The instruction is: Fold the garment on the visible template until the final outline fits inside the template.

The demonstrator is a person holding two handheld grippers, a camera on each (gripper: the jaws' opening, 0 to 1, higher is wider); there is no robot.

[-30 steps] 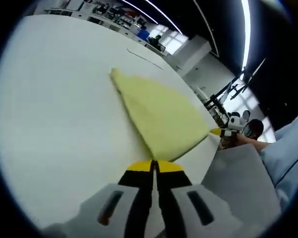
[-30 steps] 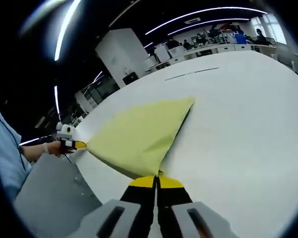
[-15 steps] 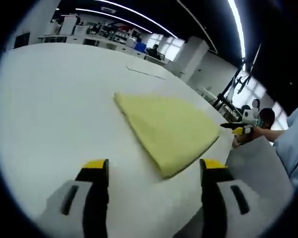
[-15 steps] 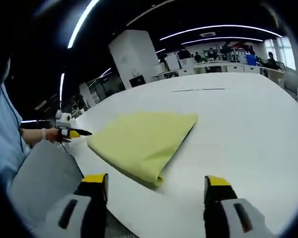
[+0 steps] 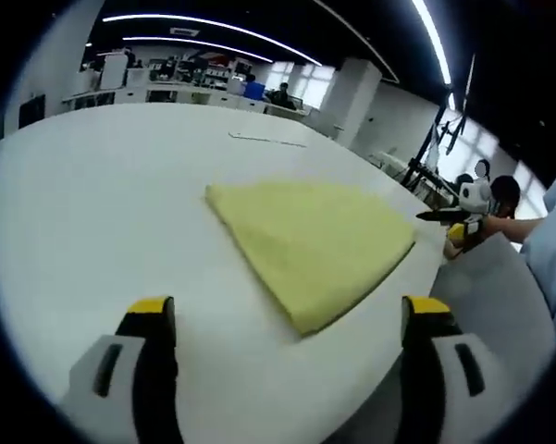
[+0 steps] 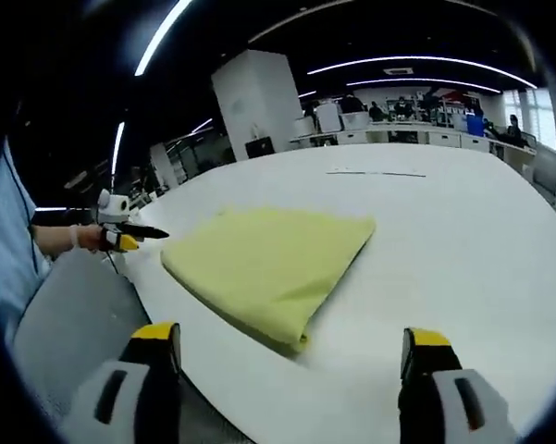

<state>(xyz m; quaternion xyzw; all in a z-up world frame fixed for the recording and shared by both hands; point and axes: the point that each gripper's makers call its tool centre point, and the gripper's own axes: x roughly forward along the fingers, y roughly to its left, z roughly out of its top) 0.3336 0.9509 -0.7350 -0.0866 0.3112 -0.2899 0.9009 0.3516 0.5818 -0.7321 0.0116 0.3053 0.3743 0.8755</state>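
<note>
A yellow garment (image 5: 310,236) lies folded into a flat wedge on the white table (image 5: 92,203), near its front edge. My left gripper (image 5: 290,310) is open, its yellow-tipped jaws standing wide on either side of the wedge's near corner without touching it. In the right gripper view the same garment (image 6: 268,259) lies just ahead of my open right gripper (image 6: 291,335), which holds nothing. Each gripper also appears small in the other's view, held in a hand beside the cloth: the right gripper (image 5: 458,220) and the left gripper (image 6: 120,236).
A thin dark line (image 5: 268,139) is drawn on the table beyond the garment, seen again as a line (image 6: 375,173). A grey surface (image 6: 65,314) lies below the table's edge by the person's light blue sleeve (image 5: 550,250). Desks and people fill the far background.
Both grippers were shut on the garment's near corners a second ago. They have opened, let go and drawn back a little. The cloth now rests flat on the table.
</note>
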